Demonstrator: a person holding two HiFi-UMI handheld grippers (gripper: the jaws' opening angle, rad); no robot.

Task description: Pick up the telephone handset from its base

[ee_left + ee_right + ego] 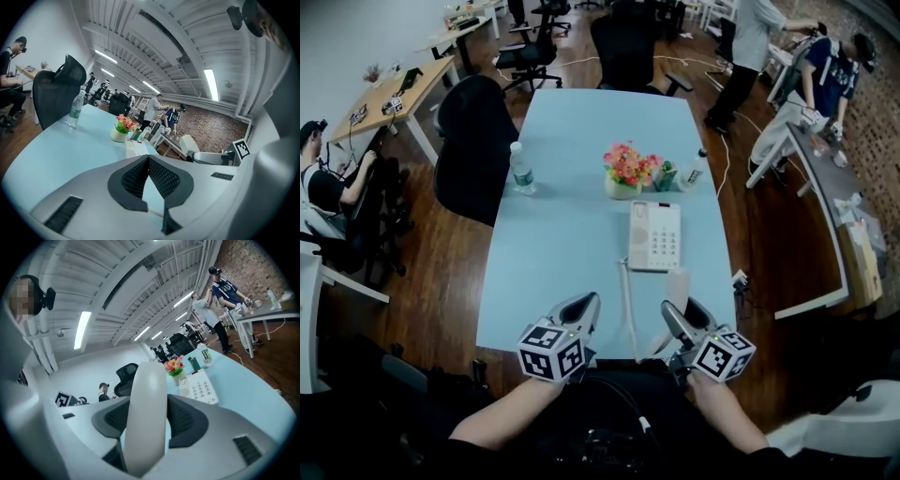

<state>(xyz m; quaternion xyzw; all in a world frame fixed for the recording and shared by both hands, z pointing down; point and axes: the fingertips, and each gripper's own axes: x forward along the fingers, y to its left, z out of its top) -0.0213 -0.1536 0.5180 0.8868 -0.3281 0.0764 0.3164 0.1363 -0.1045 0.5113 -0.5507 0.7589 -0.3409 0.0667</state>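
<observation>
The white telephone base [654, 234] lies on the light-blue table [562, 234], its keypad facing up. My right gripper [677, 317] is near the table's front edge, shut on the white handset [678, 287], which stands up between its jaws. In the right gripper view the handset [147, 413] fills the gap between the dark pads, with the base [201, 387] farther off. A coiled cord [626, 309] runs from the base toward the front edge. My left gripper [586, 304] hovers beside it, shut, nothing held; its pads [161, 176] meet at the tips.
A pot of flowers [628, 172] stands just behind the base, with a small bottle [694, 171] to its right. A water bottle [521, 169] is at the table's left edge. Black office chairs [473, 141] flank the table. People work at desks around the room.
</observation>
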